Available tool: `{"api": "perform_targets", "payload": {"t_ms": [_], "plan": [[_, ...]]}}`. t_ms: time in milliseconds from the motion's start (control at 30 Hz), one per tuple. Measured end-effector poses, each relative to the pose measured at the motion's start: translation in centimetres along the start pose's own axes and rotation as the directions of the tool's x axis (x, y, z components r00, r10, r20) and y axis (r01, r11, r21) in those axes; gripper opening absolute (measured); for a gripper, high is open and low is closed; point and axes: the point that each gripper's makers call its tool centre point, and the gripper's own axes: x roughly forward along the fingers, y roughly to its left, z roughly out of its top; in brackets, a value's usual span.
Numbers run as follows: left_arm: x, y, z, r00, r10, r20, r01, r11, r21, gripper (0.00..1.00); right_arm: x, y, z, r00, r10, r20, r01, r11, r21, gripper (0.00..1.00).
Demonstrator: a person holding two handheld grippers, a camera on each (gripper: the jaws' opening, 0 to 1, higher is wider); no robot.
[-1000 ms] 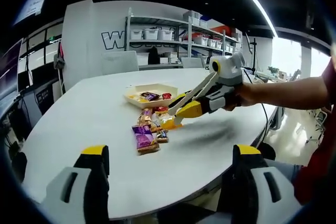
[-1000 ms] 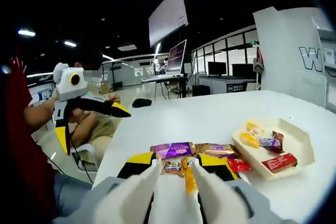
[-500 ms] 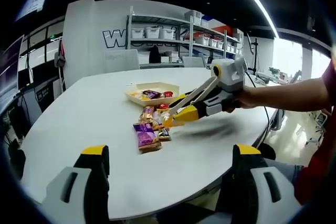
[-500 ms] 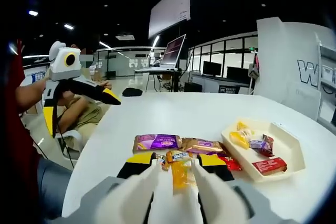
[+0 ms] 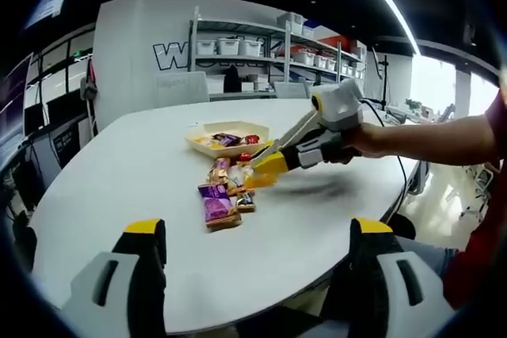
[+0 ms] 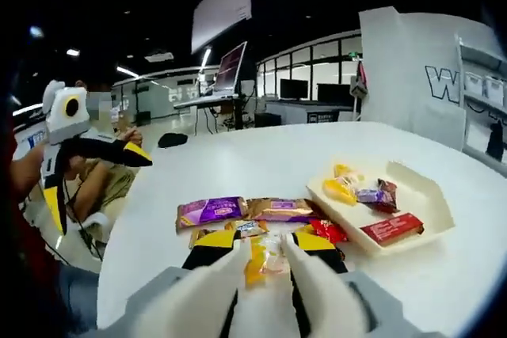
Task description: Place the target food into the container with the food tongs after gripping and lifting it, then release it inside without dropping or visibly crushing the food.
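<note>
The right gripper (image 6: 263,255), at bottom centre of the right gripper view, is closed on an orange-and-clear wrapped snack (image 6: 261,256), held between its pale tong-like jaws just above the table (image 6: 261,172). In the left gripper view this gripper appears right of centre, with the snack (image 5: 252,179) at its tip above the loose pile.

The snack looks light, with a thin, crinkly and probably slippery wrapper; its contents may crush. Grip at mid-length with moderate pressure.

The left gripper (image 5: 253,275), at the bottom of its own view, is spread wide and carries nothing.

The cream tray (image 6: 424,195), at centre right, holds a red bar (image 6: 390,228), a yellow piece (image 6: 339,189) and a dark purple wrapped sweet (image 6: 374,194). Purple packets (image 6: 212,211) lie loose on the table left of the tray
</note>
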Motion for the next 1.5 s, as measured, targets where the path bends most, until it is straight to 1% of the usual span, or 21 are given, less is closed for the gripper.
{"api": "perform_targets", "payload": {"t_ms": [33, 67, 267, 367, 433, 467, 500, 533, 667, 800, 833, 867, 933, 1033, 1133, 1167, 1233, 1300, 1367, 1400, 1500], "plan": [[0.0, -0.1, 0.0, 1.0, -0.003, 0.001, 0.003, 1.0, 0.0, 0.93, -0.1, -0.1, 0.0, 1.0, -0.003, -0.003, 0.003, 1.0, 0.003, 0.16], [0.1, -0.1, 0.1, 1.0, -0.004, 0.001, 0.004, 1.0, 0.001, 0.93, -0.2, -0.5, 0.1, 1.0, -0.019, 0.002, 0.019, 1.0, -0.02, 0.15], [0.4, -0.8, 0.4, 1.0, -0.014, 0.005, 0.014, 1.0, 0.008, 0.93, -1.1, -0.5, -0.1, 0.999, -0.043, -0.002, 0.043, 0.998, -0.043, 0.15], [0.4, -0.9, 0.4, 1.0, -0.016, 0.002, 0.016, 1.0, 0.015, 0.93, -1.6, -0.5, 0.0, 0.999, -0.046, -0.003, 0.046, 0.998, -0.033, 0.16], [0.4, -1.0, 0.4, 1.0, -0.017, 0.004, 0.017, 1.0, 0.011, 0.93, -2.1, -0.5, 0.2, 0.999, -0.051, 0.008, 0.051, 0.998, -0.026, 0.16], [0.4, -1.0, 0.4, 1.0, -0.017, 0.004, 0.017, 1.0, 0.01, 0.93, -2.4, -0.6, 0.7, 0.997, -0.066, 0.038, 0.067, 0.997, -0.03, 0.16], [0.4, -1.0, 0.4, 1.0, -0.017, 0.003, 0.017, 1.0, 0.011, 0.94, -2.7, -0.4, 1.1, 0.997, -0.056, 0.055, 0.058, 0.998, -0.031, 0.16], [0.4, -1.1, 0.3, 1.0, -0.017, 0.001, 0.017, 1.0, 0.012, 0.94, -2.9, -0.4, 1.3, 0.996, -0.055, 0.063, 0.057, 0.998, -0.021, 0.16], [0.5, -1.3, 0.4, 1.0, -0.024, -0.003, 0.024, 1.0, 0.017, 0.94, -3.5, -0.7, 2.1, 0.994, -0.068, 0.086, 0.072, 0.997, -0.04, 0.17], [0.5, -1.3, 0.6, 1.0, -0.027, -0.001, 0.027, 0.999, 0.02, 0.94, -3.7, -1.5, 2.4, 0.992, -0.085, 0.096, 0.086, 0.996, -0.003, 0.2], [0.5, -1.3, 0.7, 1.0, -0.028, 0.002, 0.028, 0.999, 0.022, 0.94, -3.5, -1.4, 2.1, 0.993, -0.081, 0.084, 0.077, 0.996, 0.042, 0.21], [0.5, -1.4, 0.7, 1.0, -0.029, 0.004, 0.029, 0.999, 0.022, 0.93, -3.4, -1.6, 2.0, 0.992, -0.093, 0.086, 0.089, 0.995, 0.05, 0.22], [0.5, -1.6, 0.8, 0.999, -0.035, 0.004, 0.035, 0.999, 0.02, 0.94, -2.8, -1.3, 1.8, 0.992, -0.104, 0.076, 0.101, 0.994, 0.04, 0.23], [0.6, -1.6, 0.7, 0.999, -0.037, 0.002, 0.037, 0.999, 0.024, 0.94, -1.8, -1.1, 1.8, 0.99, -0.127, 0.066, 0.129, 0.991, -0.024, 0.24], [0.5, -1.4, 0.8, 0.999, -0.031, 0.009, 0.031, 0.999, 0.015, 0.94, -0.6, -0.3, 1.8, 0.99, -0.127, 0.06, 0.129, 0.991, -0.023, 0.24], [0.4, -1.5, 0.8, 0.999, -0.033, 0.01, 0.033, 0.999, 0.016, 0.94, -0.1, 0.0, 1.4, 0.991, -0.128, 0.045, 0.13, 0.99, -0.055, 0.24], [0.3, -1.3, 0.7, 1.0, -0.031, 0.004, 0.031, 0.999, 0.022, 0.94, 0.2, -0.1, 0.2, 0.988, -0.154, -0.016, 0.15, 0.975, -0.163, 0.24], [0.2, -1.2, 0.7, 1.0, -0.029, 0.003, 0.029, 0.999, 0.022, 0.94, 0.1, 0.3, -0.4, 0.988, -0.15, -0.036, 0.141, 0.97, -0.196, 0.24], [0.0, -0.8, 0.7, 1.0, -0.022, 0.011, 0.022, 1.0, 0.013, 0.94, -0.4, 0.6, -0.3, 0.991, -0.135, -0.012, 0.13, 0.976, -0.175, 0.25], [0.0, -0.7, 0.7, 1.0, -0.021, 0.012, 0.02, 1.0, 0.01, 0.94, -0.9, 0.5, -0.4, 0.991, -0.131, -0.017, 0.127, 0.98, -0.154, 0.24], [0.0, -0.8, 0.7, 1.0, -0.021, 0.017, 0.021, 1.0, 0.005, 0.94, -2.0, 0.2, -0.8, 0.991, -0.135, -0.019, 0.13, 0.979, -0.158, 0.25]]}}
